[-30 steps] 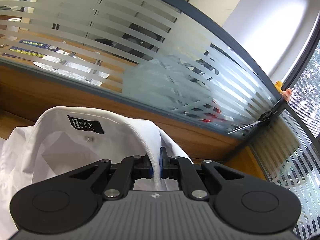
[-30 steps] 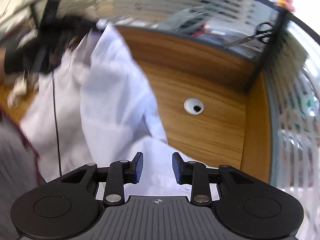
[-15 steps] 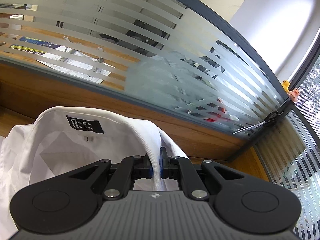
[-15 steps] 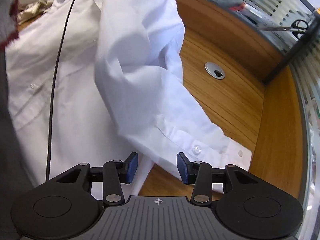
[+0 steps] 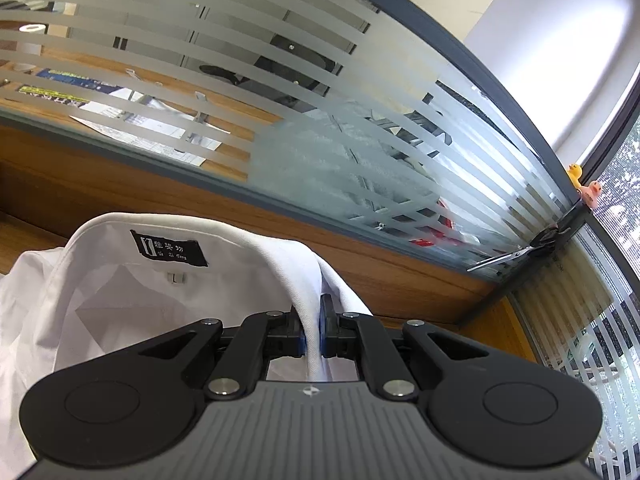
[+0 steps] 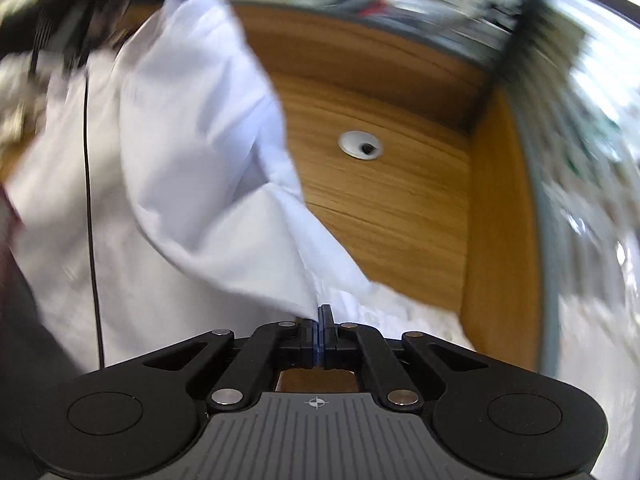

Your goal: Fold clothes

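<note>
A white shirt [image 5: 120, 300] with a black neck label [image 5: 170, 248] is lifted above the wooden desk. My left gripper [image 5: 314, 312] is shut on its collar edge, which runs between the pads. In the right wrist view, which is blurred by motion, the shirt's sleeve [image 6: 224, 200] hangs across the desk [image 6: 400, 220]. My right gripper [image 6: 320, 314] is closing tight, and the sleeve's lower edge near the cuff is pinched at its tips. The rest of the shirt body spreads to the left.
A striped frosted glass partition [image 5: 280, 100] borders the desk at the back and right. Scissors [image 5: 516, 256] and small rubber ducks [image 5: 576, 170] sit at its corner. A round cable grommet [image 6: 360, 146] lies in the desk. A thin black cable [image 6: 90, 200] crosses the shirt.
My right gripper went from open above the sleeve's cuff to shut on the sleeve's edge, and its view swung. My left gripper keeps its hold on the collar, almost still.
</note>
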`<action>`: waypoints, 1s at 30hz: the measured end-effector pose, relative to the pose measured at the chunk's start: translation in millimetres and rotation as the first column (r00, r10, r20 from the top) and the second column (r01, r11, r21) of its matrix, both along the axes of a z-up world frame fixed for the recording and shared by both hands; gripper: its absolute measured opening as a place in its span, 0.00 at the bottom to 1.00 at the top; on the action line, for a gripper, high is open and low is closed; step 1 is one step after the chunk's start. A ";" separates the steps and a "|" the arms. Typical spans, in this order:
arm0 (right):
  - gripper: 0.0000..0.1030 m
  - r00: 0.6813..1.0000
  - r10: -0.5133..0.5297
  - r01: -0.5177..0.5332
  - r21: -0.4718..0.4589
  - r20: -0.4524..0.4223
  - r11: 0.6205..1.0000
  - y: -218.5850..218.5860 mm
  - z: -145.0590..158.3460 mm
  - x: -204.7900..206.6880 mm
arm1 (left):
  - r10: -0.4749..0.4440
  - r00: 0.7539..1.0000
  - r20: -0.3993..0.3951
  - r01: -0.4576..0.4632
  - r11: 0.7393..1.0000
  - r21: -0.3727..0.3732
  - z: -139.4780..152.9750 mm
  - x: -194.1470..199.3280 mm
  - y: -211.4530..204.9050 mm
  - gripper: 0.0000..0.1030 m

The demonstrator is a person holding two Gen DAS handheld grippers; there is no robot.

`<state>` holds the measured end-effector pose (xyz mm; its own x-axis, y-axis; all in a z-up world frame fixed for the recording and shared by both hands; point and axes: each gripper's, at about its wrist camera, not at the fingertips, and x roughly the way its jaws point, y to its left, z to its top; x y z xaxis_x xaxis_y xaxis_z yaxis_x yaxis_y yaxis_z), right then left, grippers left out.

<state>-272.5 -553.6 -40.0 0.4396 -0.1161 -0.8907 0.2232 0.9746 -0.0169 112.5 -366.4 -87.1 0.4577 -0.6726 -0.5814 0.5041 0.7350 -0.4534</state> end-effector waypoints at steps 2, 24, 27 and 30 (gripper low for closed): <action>0.03 0.994 -0.113 0.113 0.118 -0.011 0.987 -3.2 27.2 -10.4 | -0.008 1.000 -0.004 0.008 1.000 -0.006 -1.5 3.0 -3.3 0.06; 0.35 0.973 -0.183 0.202 -0.132 0.141 0.970 4.2 32.0 67.7 | -0.075 0.997 -0.010 0.076 0.997 0.025 -8.7 27.6 -55.8 0.06; 0.42 0.977 -0.060 0.079 -0.082 0.207 0.994 10.4 31.0 109.3 | -0.080 0.997 -0.008 0.080 0.996 0.032 -8.2 28.7 -58.0 0.06; 0.54 0.968 0.027 -0.023 -0.015 0.251 1.000 11.9 26.1 143.4 | -0.088 0.996 0.004 0.088 0.995 0.040 -6.4 29.6 -60.7 0.06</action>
<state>-129.1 -541.7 -14.0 0.6516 -0.1125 -0.7502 0.1974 0.9800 0.0245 142.1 -427.1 -93.5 0.4010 -0.6870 -0.6060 0.5702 0.7049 -0.4219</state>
